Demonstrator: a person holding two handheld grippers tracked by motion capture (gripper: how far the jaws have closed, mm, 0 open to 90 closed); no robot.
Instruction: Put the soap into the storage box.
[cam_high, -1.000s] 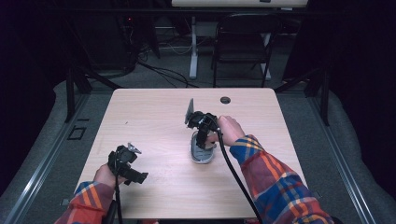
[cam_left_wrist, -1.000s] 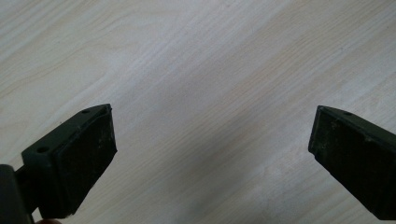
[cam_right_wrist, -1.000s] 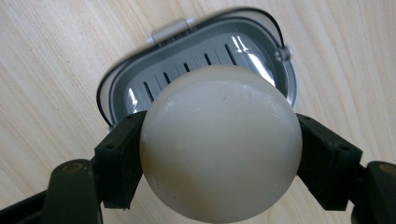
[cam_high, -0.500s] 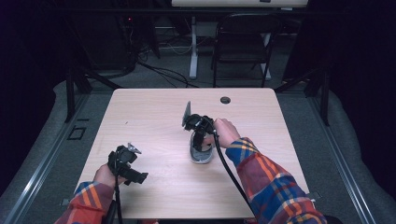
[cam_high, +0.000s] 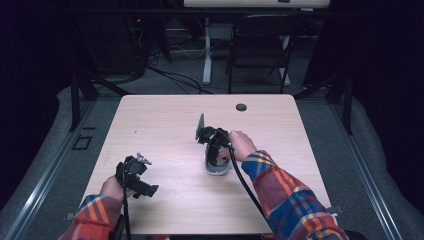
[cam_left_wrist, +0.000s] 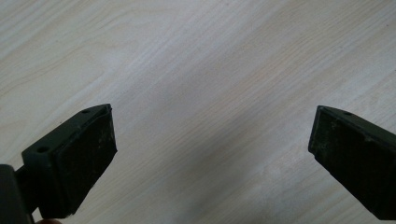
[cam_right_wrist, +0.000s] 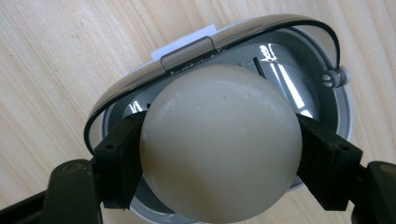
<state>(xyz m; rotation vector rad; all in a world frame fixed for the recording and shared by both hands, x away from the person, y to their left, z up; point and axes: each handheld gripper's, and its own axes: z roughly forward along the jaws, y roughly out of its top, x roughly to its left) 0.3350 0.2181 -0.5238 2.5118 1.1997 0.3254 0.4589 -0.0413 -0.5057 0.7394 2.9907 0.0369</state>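
My right gripper (cam_right_wrist: 224, 156) is shut on a cream-white egg (cam_right_wrist: 219, 140), its jaws pressing the egg's two sides. Just beneath the egg lies a grey oval holder (cam_right_wrist: 327, 116) with a shiny inside and a thin wire frame along its rim. In the high view the right gripper (cam_high: 216, 150) points down over that holder (cam_high: 216, 170) near the middle of the table. My left gripper (cam_high: 136, 176) hovers low at the front left; its jaws (cam_left_wrist: 210, 154) stand wide apart over bare wood with nothing between them.
The light wooden table (cam_high: 160, 125) has a small dark round hole (cam_high: 241, 107) near its far edge. Behind the table stand a black chair (cam_high: 260, 45) and a white post (cam_high: 207, 55), with cables on the floor.
My right gripper has sunk a little with the egg, closer to the grey holder. The left gripper has stayed where it was.
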